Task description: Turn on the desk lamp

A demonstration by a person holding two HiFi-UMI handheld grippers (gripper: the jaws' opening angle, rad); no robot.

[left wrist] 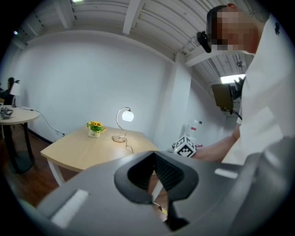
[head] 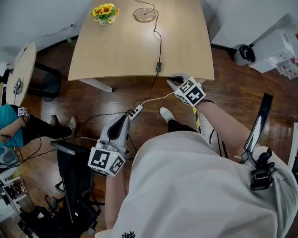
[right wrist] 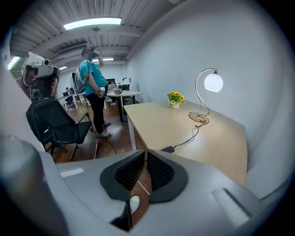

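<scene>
The desk lamp stands at the far side of the wooden table (head: pixel 116 51), with its base (head: pixel 145 15) by the back edge. Its round shade glows white in both gripper views (left wrist: pixel 127 116) (right wrist: pixel 214 83). A black cord runs from the base to an inline switch (head: pixel 159 67) (right wrist: pixel 168 149) near the table's front edge. My right gripper (head: pixel 173 82) (right wrist: pixel 146 152) hovers at that front edge, a little right of and just short of the switch. Its jaws are all but closed with nothing between them. My left gripper (head: pixel 125 116) (left wrist: pixel 154 154) hangs low over the floor, shut and empty.
A pot of yellow flowers (head: pixel 105 13) sits at the table's back left. A white power strip (head: pixel 135 111) lies on the wooden floor below the front edge. A black office chair (head: pixel 70 167) stands by my left, a round side table (head: pixel 21 69) further left. A person in teal (right wrist: pixel 94 78) stands beyond.
</scene>
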